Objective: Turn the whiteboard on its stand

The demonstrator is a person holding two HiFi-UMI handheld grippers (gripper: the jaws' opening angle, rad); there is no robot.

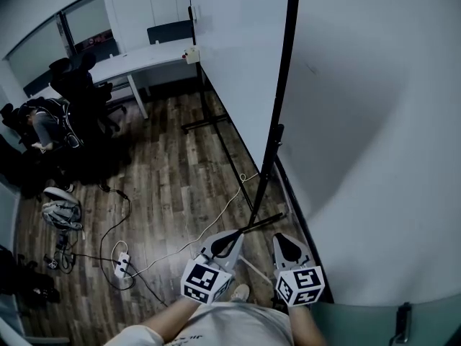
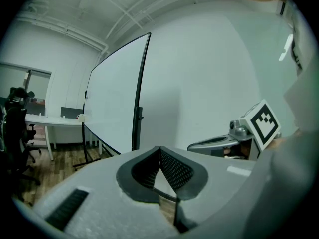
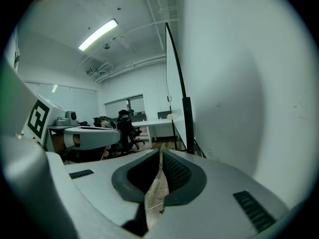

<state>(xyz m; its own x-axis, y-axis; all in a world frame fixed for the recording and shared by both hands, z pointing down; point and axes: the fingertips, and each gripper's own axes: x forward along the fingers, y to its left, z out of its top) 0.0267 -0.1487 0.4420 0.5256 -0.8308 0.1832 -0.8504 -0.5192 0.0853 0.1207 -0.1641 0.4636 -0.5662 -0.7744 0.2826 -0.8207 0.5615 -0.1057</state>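
The whiteboard [image 1: 234,63] is a tall white panel in a black frame that runs away from me beside the white wall [image 1: 374,121]. Its near black post [image 1: 282,85] carries a clamp knob [image 1: 277,132] and ends in a floor foot [image 1: 265,224]. The panel [image 2: 114,98] also fills the middle of the left gripper view, and its post [image 3: 187,118] rises in the right gripper view. My left gripper [image 1: 229,242] [image 2: 159,151] and right gripper [image 1: 286,242] [image 3: 160,153] hang side by side just short of that foot. Both are shut with nothing between the pads, and neither touches the board.
A white desk [image 1: 144,56] with dark office chairs stands at the far left, and a person [image 1: 47,125] sits there. On the wood floor lie a power strip [image 1: 121,265] with cables, a bag [image 1: 61,211], and a white cord [image 1: 209,229] that runs toward the stand foot.
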